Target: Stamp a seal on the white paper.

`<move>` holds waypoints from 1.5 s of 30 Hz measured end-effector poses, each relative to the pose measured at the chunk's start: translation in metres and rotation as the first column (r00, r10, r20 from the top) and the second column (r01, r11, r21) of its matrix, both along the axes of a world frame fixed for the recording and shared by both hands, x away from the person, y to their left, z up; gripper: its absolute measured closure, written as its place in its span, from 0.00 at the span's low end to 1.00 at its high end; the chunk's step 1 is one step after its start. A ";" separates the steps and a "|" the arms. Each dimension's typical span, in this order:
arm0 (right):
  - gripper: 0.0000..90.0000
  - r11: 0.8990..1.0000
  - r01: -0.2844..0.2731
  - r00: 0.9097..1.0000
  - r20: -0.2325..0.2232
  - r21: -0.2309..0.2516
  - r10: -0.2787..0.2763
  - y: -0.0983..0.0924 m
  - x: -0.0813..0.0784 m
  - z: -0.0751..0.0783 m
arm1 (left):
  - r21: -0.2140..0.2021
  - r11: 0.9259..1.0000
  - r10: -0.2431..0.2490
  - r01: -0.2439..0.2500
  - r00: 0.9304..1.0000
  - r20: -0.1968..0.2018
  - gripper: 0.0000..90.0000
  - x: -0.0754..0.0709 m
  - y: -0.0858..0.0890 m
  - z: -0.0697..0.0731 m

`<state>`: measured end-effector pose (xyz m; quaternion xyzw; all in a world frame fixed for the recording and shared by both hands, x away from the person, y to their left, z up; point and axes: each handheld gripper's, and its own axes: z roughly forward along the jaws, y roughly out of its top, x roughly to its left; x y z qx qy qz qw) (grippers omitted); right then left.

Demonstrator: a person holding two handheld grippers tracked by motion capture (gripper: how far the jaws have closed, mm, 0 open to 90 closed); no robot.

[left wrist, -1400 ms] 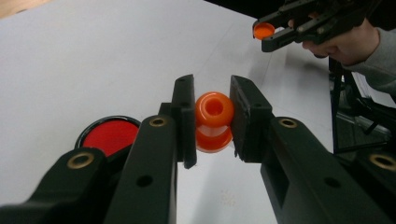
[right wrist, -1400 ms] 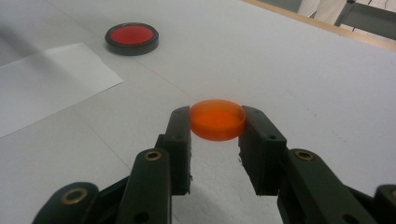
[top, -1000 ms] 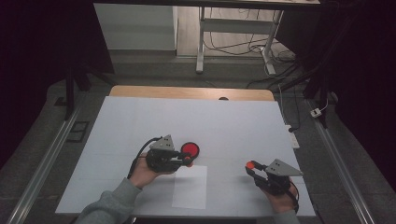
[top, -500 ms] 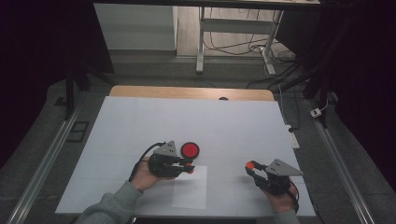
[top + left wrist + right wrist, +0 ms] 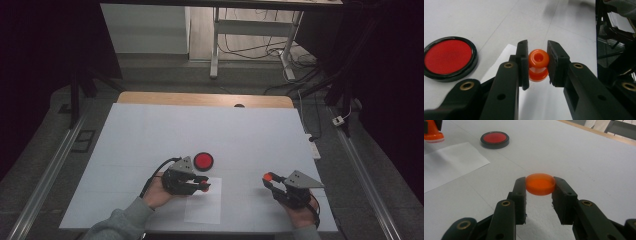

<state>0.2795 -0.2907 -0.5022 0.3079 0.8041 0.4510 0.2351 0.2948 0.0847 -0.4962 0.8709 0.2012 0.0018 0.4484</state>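
Note:
My left gripper [image 5: 204, 186] is shut on a small orange stamp [image 5: 538, 65] with a knob-shaped top. It holds the stamp upright over the far edge of a white paper sheet [image 5: 202, 207]. A round red ink pad [image 5: 203, 161] in a black case lies just beyond the gripper, apart from it. In the left gripper view the pad [image 5: 447, 56] sits at the left. My right gripper [image 5: 270, 179] is at the near right, shut on a flat orange disc [image 5: 540, 183] held just above the table. In the right gripper view the stamp [image 5: 432, 133] shows at the top left, with the pad [image 5: 494, 138] and paper [image 5: 449, 162] nearby.
The white table top [image 5: 200, 130] has a wooden strip along its far edge. A white power strip [image 5: 312, 147] lies at the right edge. Metal rails run along both sides, and a desk frame with cables stands on the floor beyond.
My left gripper has drawn back from the red ink pad toward the near side, bringing the stamp over the paper. The right gripper has stayed in place.

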 end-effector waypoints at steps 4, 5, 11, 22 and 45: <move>0.72 1.000 -0.002 1.000 0.003 -0.001 0.002 0.000 0.000 0.000 | 0.015 1.000 -0.006 0.006 1.000 -0.001 0.80 0.000 -0.001 -0.002; 0.72 1.000 0.000 1.000 0.000 -0.001 0.000 0.000 0.000 0.000 | 0.015 1.000 -0.003 0.003 1.000 -0.004 0.80 -0.001 -0.001 -0.004; 0.72 1.000 -0.001 1.000 0.000 0.003 0.001 0.000 0.000 0.000 | 0.035 0.999 -0.013 0.013 1.000 -0.013 0.80 -0.002 -0.004 -0.010; 0.72 1.000 -0.003 1.000 0.001 -0.002 0.003 0.000 0.000 -0.001 | 0.058 0.998 -0.007 0.008 1.000 -0.016 0.80 0.000 -0.004 -0.016; 0.72 1.000 -0.005 1.000 0.000 0.000 0.005 0.001 0.000 -0.001 | 0.115 0.993 0.007 -0.010 1.000 0.026 0.80 -0.002 -0.010 -0.025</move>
